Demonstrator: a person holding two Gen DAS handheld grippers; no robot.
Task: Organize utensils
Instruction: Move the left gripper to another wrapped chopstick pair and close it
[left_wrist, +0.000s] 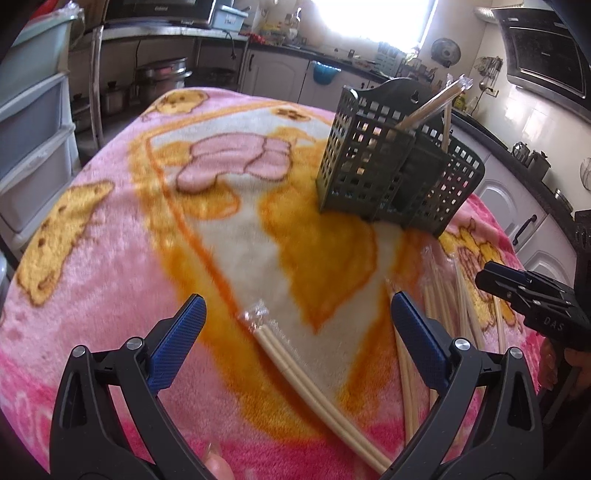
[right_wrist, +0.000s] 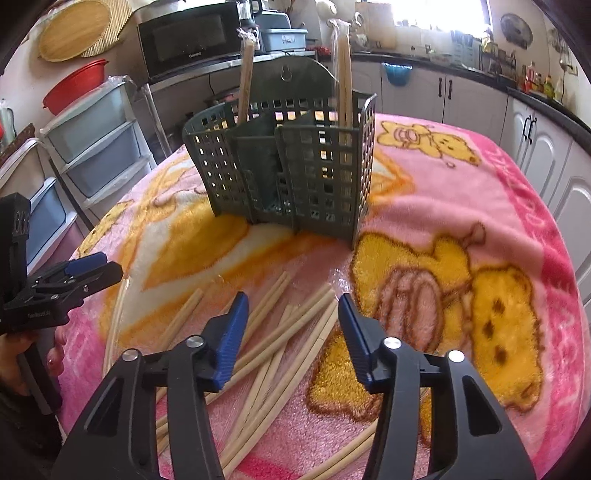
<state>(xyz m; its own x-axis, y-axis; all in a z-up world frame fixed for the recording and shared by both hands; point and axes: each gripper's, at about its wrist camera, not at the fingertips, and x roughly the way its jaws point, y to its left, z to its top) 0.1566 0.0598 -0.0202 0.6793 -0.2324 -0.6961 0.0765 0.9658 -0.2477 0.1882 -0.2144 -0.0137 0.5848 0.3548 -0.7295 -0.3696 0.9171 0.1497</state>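
Note:
A dark green slotted utensil holder (left_wrist: 399, 166) (right_wrist: 288, 173) stands on the pink blanket (left_wrist: 92, 266) (right_wrist: 498, 206). Two wrapped chopstick pairs (right_wrist: 341, 74) (left_wrist: 436, 105) stand upright in it. My left gripper (left_wrist: 297, 321) is open and empty, just above a wrapped chopstick pair (left_wrist: 314, 391) lying between its fingers. More wrapped chopsticks (right_wrist: 280, 339) (left_wrist: 443, 314) lie scattered on the blanket. My right gripper (right_wrist: 291, 317) is open and empty above that pile. The right gripper also shows in the left wrist view (left_wrist: 532, 299), and the left gripper in the right wrist view (right_wrist: 66, 280).
Plastic drawer units (left_wrist: 33, 147) (right_wrist: 96, 147) stand to the left of the table. Kitchen cabinets (right_wrist: 535, 147) and a counter run behind and to the right. A microwave (right_wrist: 192, 37) sits on a shelf behind the holder.

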